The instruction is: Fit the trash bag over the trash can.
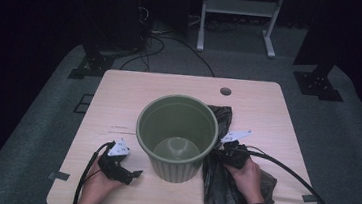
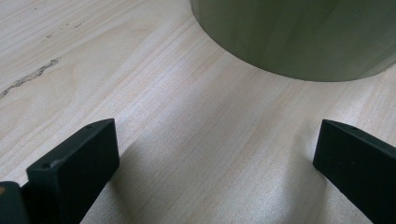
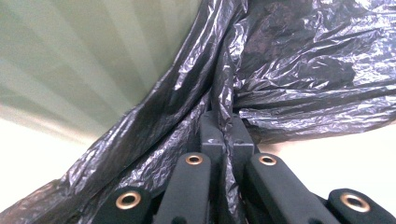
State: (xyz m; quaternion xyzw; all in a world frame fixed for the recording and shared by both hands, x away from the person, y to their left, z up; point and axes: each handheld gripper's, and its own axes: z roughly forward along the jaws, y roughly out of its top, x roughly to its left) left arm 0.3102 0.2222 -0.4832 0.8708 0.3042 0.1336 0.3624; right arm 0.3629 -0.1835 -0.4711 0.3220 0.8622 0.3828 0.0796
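My right claw (image 3: 226, 122) clamps black bag (image 3: 299, 70) beside green bin (image 1: 176, 136); my left claw (image 2: 215, 154) gapes, empty

Your high cam sits above your side of the desk (image 1: 119, 96), looking forward and down at the whole top. The left claw (image 2: 215, 154) cam skims low over the wood, right up against the green bin (image 2: 299, 37). The right claw (image 3: 229, 140) cam is jammed into the black bag (image 3: 303, 70), bin wall alongside. All three catch that bin.
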